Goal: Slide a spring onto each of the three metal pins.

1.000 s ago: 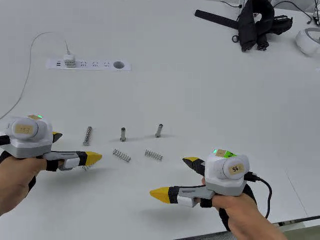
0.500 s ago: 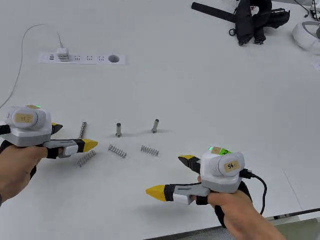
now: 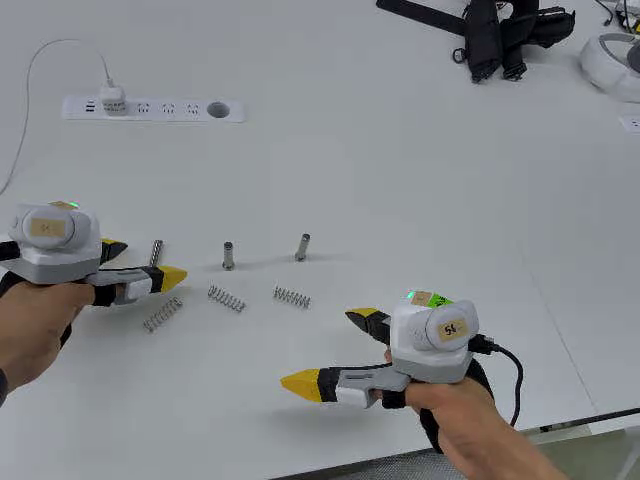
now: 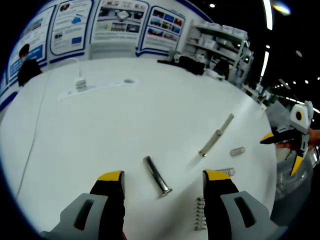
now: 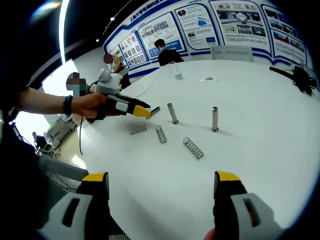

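Both grippers open-jawed and empty — no spring on any pin yet.
Your right gripper (image 3: 325, 348) hangs nearest, jaws spread; the three springs (image 3: 227, 298) lie at its eleven o'clock, the three pins (image 3: 228, 256) just beyond them. Your left gripper (image 3: 145, 262), at nine o'clock, gapes with the leftmost pin (image 4: 156, 176) in its gap. The springs look light and squashy — pinch one mid-coil, gently.

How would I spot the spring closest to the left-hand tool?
On the white workbench, three small coiled metal springs lie in front of three short metal pins. Yours is the leftmost spring, just below the left tool's yellow tip, slanting opposite to its neighbours.
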Action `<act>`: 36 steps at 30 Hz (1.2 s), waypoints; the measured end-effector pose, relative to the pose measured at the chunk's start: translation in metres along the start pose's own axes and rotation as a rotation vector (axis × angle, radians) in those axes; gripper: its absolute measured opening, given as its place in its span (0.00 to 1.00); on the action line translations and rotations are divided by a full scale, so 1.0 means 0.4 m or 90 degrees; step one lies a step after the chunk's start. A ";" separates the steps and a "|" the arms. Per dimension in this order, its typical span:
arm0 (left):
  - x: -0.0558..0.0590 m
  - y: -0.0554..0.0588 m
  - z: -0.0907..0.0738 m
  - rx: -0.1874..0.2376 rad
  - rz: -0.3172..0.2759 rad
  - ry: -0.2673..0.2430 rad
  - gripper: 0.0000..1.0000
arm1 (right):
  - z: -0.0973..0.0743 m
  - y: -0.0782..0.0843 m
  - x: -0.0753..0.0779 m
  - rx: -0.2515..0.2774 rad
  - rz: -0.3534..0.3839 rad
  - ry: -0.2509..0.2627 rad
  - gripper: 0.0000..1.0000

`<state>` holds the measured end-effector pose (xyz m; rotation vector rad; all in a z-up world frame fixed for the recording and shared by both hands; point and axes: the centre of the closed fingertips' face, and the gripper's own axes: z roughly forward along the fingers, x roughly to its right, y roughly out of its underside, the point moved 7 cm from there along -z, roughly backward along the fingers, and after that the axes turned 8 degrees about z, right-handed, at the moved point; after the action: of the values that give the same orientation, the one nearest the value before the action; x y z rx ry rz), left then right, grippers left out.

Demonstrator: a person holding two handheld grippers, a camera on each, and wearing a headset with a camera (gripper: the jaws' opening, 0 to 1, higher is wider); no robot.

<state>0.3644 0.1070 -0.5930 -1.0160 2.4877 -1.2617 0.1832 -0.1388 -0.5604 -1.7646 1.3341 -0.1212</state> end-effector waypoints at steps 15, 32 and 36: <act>-0.005 0.000 0.018 -0.004 0.010 -0.013 0.51 | -0.003 0.013 0.010 -0.006 0.010 0.004 0.87; -0.013 -0.004 0.028 -0.012 0.020 -0.035 0.35 | 0.002 0.013 0.008 -0.006 0.010 0.001 0.87; -0.015 -0.003 0.031 -0.015 0.022 -0.043 0.30 | 0.004 0.013 0.007 -0.007 0.010 -0.001 0.87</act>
<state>0.3749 0.1023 -0.6006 -0.9986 2.4634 -1.1712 0.1813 -0.1403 -0.5659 -1.7622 1.3505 -0.1045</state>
